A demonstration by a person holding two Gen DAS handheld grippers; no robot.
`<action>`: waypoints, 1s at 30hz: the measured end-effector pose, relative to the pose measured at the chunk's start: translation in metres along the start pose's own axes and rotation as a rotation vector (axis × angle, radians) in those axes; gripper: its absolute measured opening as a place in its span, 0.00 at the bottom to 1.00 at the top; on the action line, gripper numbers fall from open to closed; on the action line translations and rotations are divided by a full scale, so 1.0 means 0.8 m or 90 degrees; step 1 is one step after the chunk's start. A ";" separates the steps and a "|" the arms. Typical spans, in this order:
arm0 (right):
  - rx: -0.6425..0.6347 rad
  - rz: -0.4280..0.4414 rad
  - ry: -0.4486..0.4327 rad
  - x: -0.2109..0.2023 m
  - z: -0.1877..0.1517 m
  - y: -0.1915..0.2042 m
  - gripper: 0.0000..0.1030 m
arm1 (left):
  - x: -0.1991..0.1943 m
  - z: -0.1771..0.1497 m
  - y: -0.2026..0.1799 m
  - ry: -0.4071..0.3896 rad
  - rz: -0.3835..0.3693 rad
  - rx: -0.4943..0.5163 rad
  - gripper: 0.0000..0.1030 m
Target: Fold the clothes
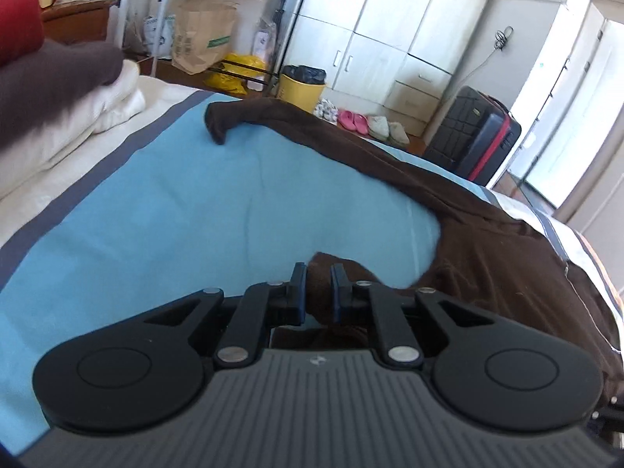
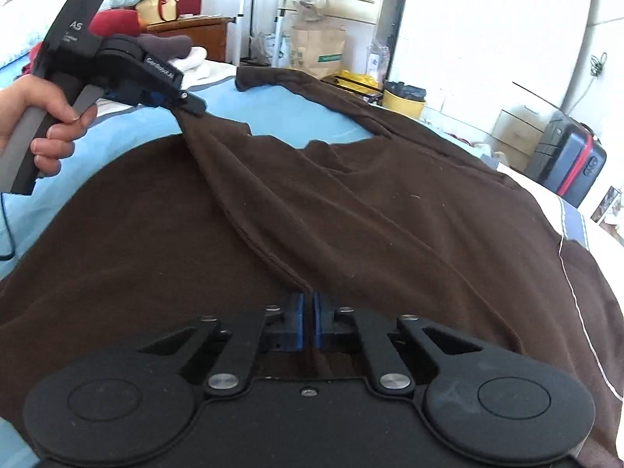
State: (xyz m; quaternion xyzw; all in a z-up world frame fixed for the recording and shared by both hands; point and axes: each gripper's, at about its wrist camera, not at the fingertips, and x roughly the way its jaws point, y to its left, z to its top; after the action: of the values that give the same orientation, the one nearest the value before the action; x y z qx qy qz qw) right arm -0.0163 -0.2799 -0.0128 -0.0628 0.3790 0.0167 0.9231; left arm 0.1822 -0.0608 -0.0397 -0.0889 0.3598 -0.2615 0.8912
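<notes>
A dark brown garment (image 2: 351, 202) lies spread over a bed with a light blue sheet (image 2: 273, 113). My right gripper (image 2: 311, 300) is shut on a raised fold of its edge near the camera. A hand (image 2: 46, 124) holds my left gripper (image 2: 193, 106) at the upper left, where it pinches another part of the same edge and lifts it off the sheet. The cloth stretches taut between the two grips. In the left wrist view, the left gripper (image 1: 319, 277) has brown cloth between its narrow-set fingers. The rest of the garment (image 1: 487, 241) runs off to the right across the blue sheet (image 1: 175, 202).
Folded clothes (image 1: 58, 89) in brown, white and red are stacked at the left on the bed. Beyond the bed's far edge stand a yellow bin (image 1: 300, 89), a paper bag (image 1: 202, 39), shoes (image 1: 355, 121), a dark suitcase (image 1: 472, 136) and white cupboards (image 1: 382, 31).
</notes>
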 end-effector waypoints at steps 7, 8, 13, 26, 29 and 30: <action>0.084 0.118 -0.018 -0.035 0.002 -0.031 0.05 | -0.015 0.001 0.028 0.046 0.003 -0.068 0.11; 0.090 0.136 -0.001 -0.031 -0.002 -0.032 0.05 | -0.010 -0.006 0.034 0.074 0.007 -0.085 0.11; 0.043 0.146 0.052 -0.014 -0.007 -0.013 0.05 | 0.002 -0.012 0.041 0.145 0.059 -0.087 0.13; 0.320 0.344 -0.002 -0.018 -0.001 -0.084 0.43 | -0.018 0.007 0.037 0.119 0.137 -0.039 0.19; 0.342 0.335 -0.020 -0.026 0.000 -0.089 0.46 | -0.044 0.020 0.043 0.071 0.041 -0.099 0.22; 0.342 0.325 -0.021 -0.028 0.002 -0.090 0.46 | -0.051 0.027 0.043 0.058 -0.005 -0.118 0.26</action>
State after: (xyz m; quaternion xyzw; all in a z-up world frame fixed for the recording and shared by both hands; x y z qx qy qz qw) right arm -0.0254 -0.3505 0.0110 0.2787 0.3582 0.1474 0.8788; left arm 0.1860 -0.0105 -0.0117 -0.1605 0.4222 -0.2342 0.8609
